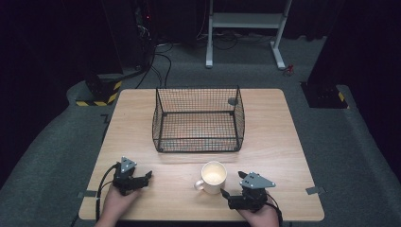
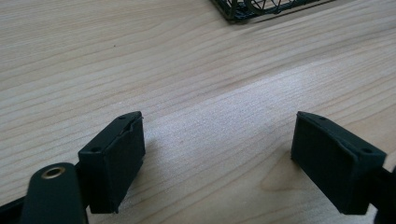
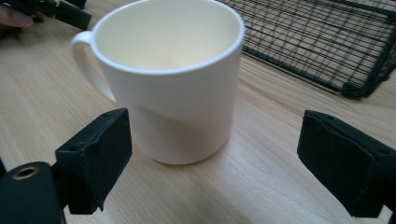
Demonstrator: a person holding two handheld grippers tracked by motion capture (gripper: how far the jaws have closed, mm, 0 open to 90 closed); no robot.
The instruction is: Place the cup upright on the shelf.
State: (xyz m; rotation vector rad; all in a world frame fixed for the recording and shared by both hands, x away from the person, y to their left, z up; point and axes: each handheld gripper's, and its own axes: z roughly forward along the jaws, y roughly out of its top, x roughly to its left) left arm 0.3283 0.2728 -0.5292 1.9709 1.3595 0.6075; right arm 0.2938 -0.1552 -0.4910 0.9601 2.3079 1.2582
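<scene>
Progress looks early: nothing is gripped yet, and the work in hand seems to be taking hold of the mug, perhaps to carry it to the wire basket, though that last part is my guess.

Starting at the left, the left gripper (image 1: pixel 144 178) sits near the front edge of the table (image 1: pixel 283 142), held low in the person's left hand (image 1: pixel 118 201). Its jaws stand wide apart with only bare wood between them, as the left gripper view makes plain; a corner of the wire basket (image 2: pixel 252 9) lies well ahead of it and a little to its right. This claw holds nothing and looks idle.

Next comes the mug (image 1: pixel 213 177), upright and empty, with its handle (image 1: pixel 198 185) turned toward the left gripper. It stands apart from that claw, and just beside the right one.

The right gripper (image 1: pixel 231 185) is also spread wide and grasps nothing. In the right gripper view the mug (image 3: pixel 173 88) stands directly ahead of the jaws and somewhat toward the left one, close to its pad (image 3: pixel 100 149) but not touching as far as I can tell; the other pad (image 3: pixel 341 163) is well clear of the cup wall. The wire basket (image 3: pixel 336 46) lies beyond the mug, ahead and to the right of this claw.

What is left, in my judgement: moving the right claw forward around the mug, closing, lifting, and placing.
</scene>
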